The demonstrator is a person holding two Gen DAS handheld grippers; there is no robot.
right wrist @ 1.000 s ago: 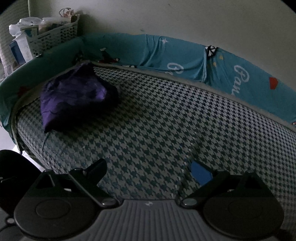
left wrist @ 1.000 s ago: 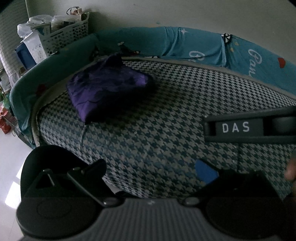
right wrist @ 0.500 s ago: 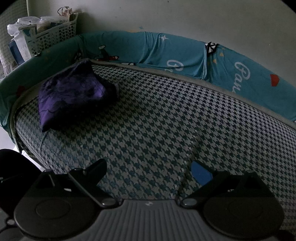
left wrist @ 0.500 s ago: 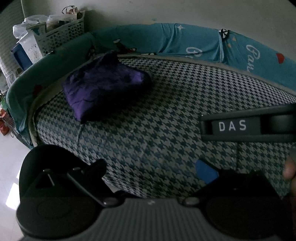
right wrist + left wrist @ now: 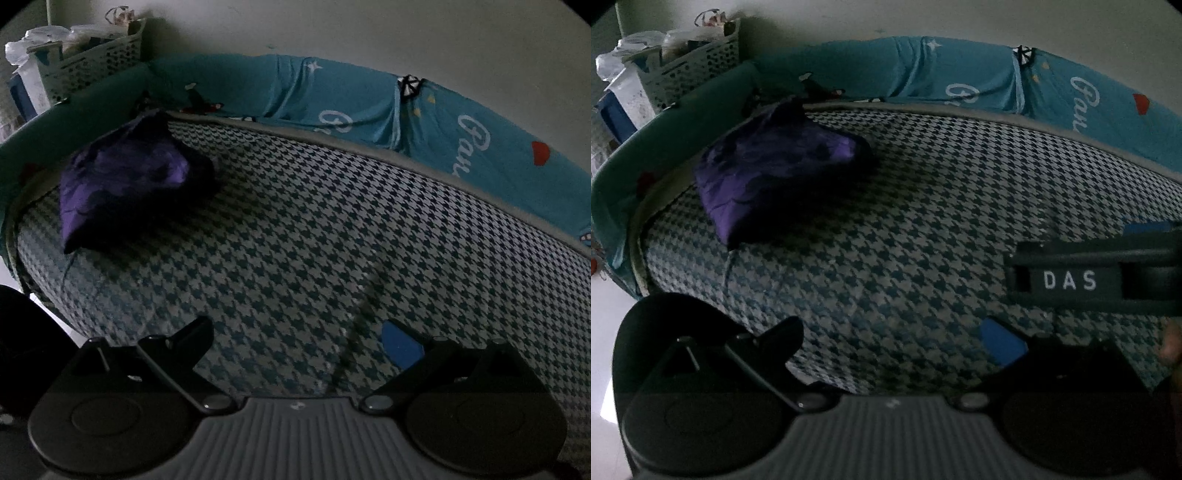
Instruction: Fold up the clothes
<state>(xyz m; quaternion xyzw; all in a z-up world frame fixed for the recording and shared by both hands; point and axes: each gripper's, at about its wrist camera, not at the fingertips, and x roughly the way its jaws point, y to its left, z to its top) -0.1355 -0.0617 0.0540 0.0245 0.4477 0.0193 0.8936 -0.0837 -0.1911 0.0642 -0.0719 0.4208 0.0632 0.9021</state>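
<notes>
A crumpled purple garment (image 5: 775, 173) (image 5: 125, 181) lies bunched at the far left of a bed with a blue-and-white houndstooth cover (image 5: 923, 221) (image 5: 332, 229). My left gripper (image 5: 894, 339) hovers open over the bed's near edge, nothing between its fingers. My right gripper (image 5: 299, 339) is open too and holds nothing, above the same near edge. In the left wrist view the side of the right gripper, a dark bar marked DAS (image 5: 1071, 280), shows at the right. Both grippers are well short of the garment.
A teal printed bumper (image 5: 960, 81) (image 5: 351, 96) runs around the back and left of the bed, against a pale wall. A perforated basket (image 5: 690, 62) (image 5: 92, 55) with bags stands at the back left. Pale floor (image 5: 605, 314) lies off the bed's left corner. A fingertip (image 5: 1171, 347) shows at the right edge.
Both views have drifted slightly, so the purple garment sits a little further left. The DAS bar has dropped lower in the left wrist view. Both grippers stay open.
</notes>
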